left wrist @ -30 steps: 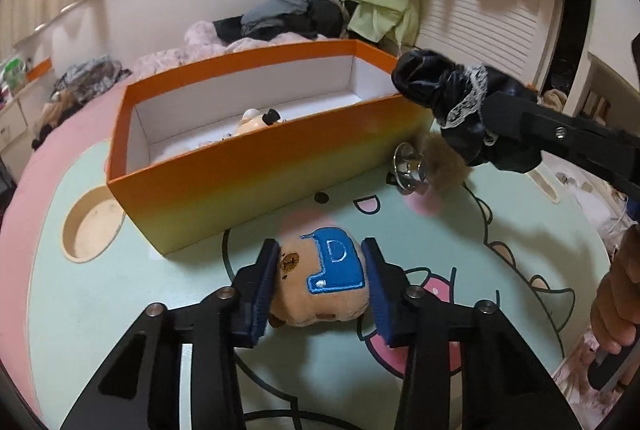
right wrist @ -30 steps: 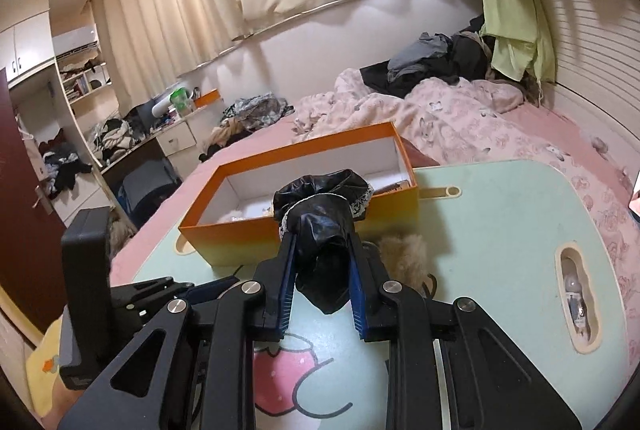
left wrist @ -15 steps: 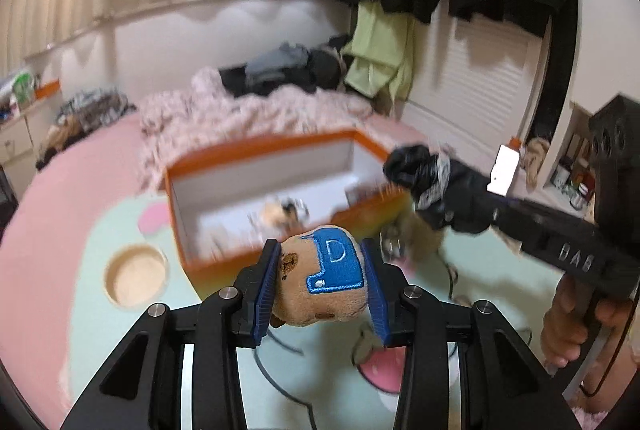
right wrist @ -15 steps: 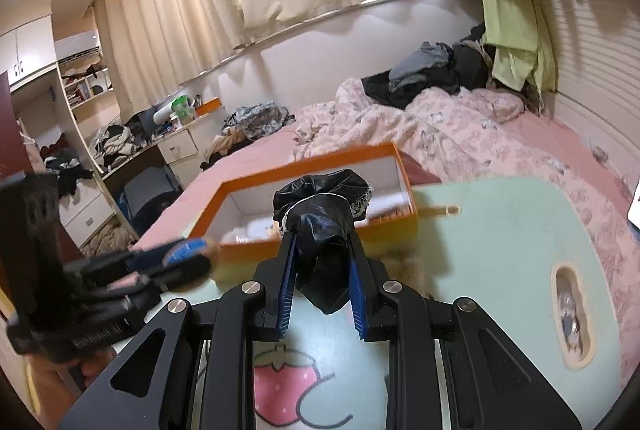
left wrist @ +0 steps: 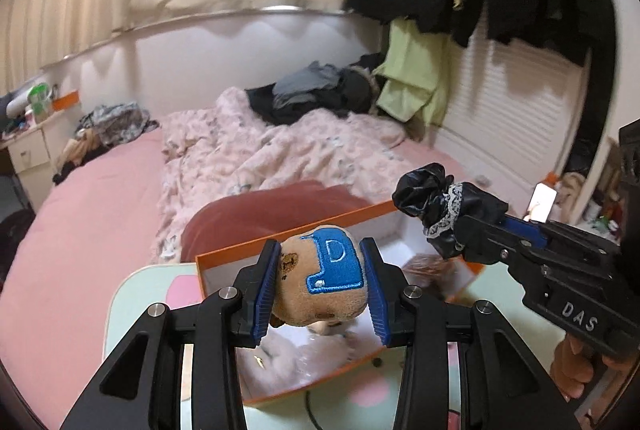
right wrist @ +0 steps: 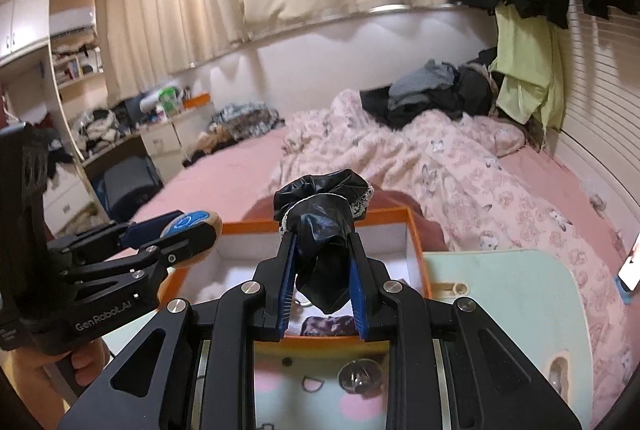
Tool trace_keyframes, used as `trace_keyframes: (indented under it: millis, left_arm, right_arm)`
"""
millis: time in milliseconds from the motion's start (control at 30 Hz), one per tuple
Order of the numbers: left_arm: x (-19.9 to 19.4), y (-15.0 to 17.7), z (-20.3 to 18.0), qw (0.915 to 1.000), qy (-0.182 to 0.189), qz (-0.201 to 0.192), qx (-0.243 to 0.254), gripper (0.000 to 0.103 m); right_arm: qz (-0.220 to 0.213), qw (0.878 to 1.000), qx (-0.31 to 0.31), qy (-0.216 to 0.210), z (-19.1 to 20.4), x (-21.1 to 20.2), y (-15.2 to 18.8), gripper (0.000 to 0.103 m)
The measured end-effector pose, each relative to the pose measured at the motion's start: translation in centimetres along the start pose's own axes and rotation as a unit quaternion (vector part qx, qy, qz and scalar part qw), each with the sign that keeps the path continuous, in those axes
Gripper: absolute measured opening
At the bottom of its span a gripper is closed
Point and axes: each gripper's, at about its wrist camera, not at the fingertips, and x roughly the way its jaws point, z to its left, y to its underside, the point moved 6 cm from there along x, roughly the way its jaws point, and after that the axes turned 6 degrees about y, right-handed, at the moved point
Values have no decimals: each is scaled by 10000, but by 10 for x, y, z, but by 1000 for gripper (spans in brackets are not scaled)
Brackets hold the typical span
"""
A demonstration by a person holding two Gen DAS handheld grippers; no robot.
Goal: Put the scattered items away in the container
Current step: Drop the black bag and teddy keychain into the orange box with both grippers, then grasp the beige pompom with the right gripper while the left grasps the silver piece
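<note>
We find the left claw (left wrist: 322,288) pinching a tan plush toy (left wrist: 320,286) above the orange box (left wrist: 400,207). At its 2 o'clock, the right claw (right wrist: 322,280) pinches a black scrunchie (right wrist: 320,230) over the same box, which sits on the mint surface (right wrist: 500,290).

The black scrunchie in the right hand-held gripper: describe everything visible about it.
The black scrunchie is a glossy, crinkled fabric ring with white lace trim along one edge. It is bunched and squeezed between the blue pads of the right hand-held gripper, its ruffled top poking above the fingers. It hangs in the air above the open orange box, touching nothing else.
</note>
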Motion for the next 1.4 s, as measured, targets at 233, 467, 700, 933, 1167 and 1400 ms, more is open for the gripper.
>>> trace_keyframes:
  millis: [233,467,700,933,1167,1400]
  left_arm:
    - [6,20,8,9997,54,83,-243,49]
    - [-12,19,14,9986,62,-132,-514,75]
    - [-37,40,-2,9972,474,41,-581,92]
    - [-32,106,-24,9932,510,855,-605,94]
    - [-14,144,-37,9918,235,1188,-397,94]
    - [-20,140,-37,9925,308,1096,-435,94]
  right_arm:
    - [597,9972,402,-179,-8,23,25,43]
    - [277,9978,597,-90,-21,-4,16,62]
    - [76,9973,716,172,-62,-39,19,62]
    - [666,9943,512,650,-79,-36,70,62]
    - [883,9929,668,442,-69,-19,85,62]
    - [1237,9900,622,288,-64,1,96,24]
